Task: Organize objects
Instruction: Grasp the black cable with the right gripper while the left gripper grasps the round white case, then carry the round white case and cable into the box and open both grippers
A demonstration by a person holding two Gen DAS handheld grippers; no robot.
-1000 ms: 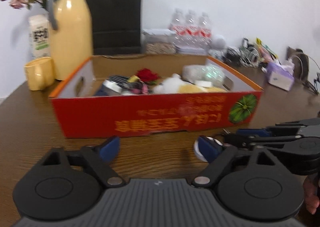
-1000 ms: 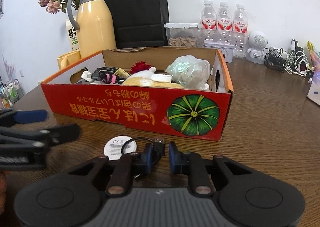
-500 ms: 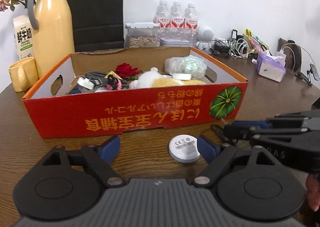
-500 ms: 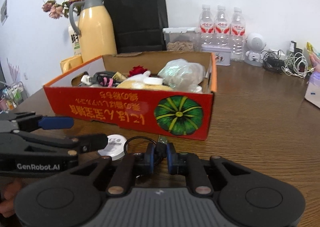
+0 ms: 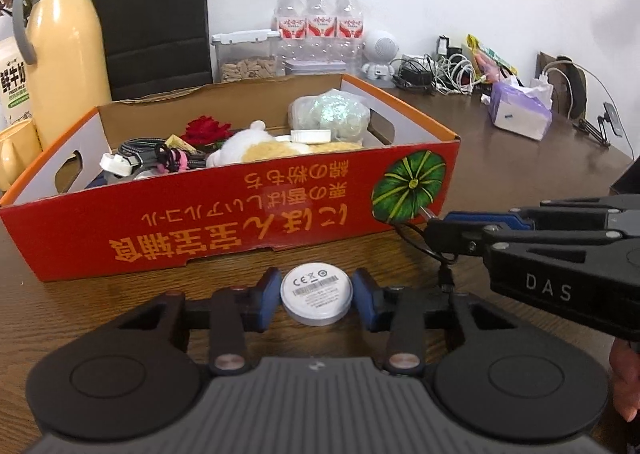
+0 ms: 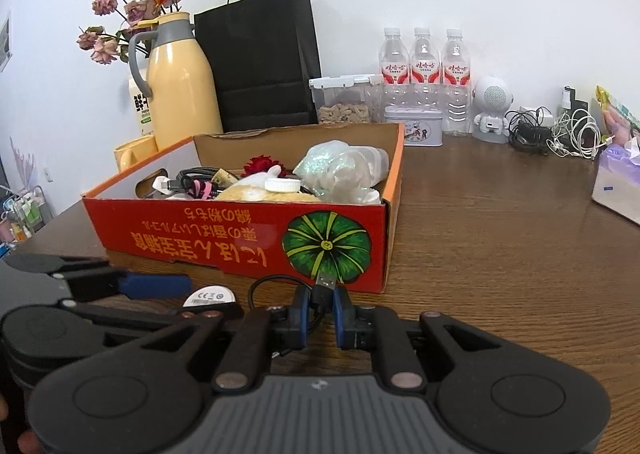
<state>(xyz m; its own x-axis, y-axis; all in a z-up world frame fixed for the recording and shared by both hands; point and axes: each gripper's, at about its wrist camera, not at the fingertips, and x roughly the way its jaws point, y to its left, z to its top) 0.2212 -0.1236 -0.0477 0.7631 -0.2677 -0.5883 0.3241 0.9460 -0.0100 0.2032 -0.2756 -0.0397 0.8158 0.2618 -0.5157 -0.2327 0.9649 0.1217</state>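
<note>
White puck (image 5: 316,292): one, round, label side up, lying on the bench (image 6: 500,254) just in front of the red box, framed by two blue pads.
Left hand-held gripper (image 5: 316,294): partly closed around the puck, pads (image 5: 267,296) right at its rim on both sides; firm contact hard to call.
Black cable (image 6: 276,282): one, USB plug poking up, loop trailing left toward the puck.
Right hand-held gripper (image 6: 323,304): nearly closed, pinching the cable just below the plug, close to the box's pumpkin picture.
Red box (image 5: 224,226): one, open-topped, stuffed with a red flower, a plush toy, cords and a shiny bag.
Water bottles (image 6: 424,74): three, in a row against the wall.
Yellow jug (image 6: 180,82): one, with one black paper bag (image 6: 260,66) beside it.
Tissue pack (image 5: 520,110): one, far right on the bench.
</note>
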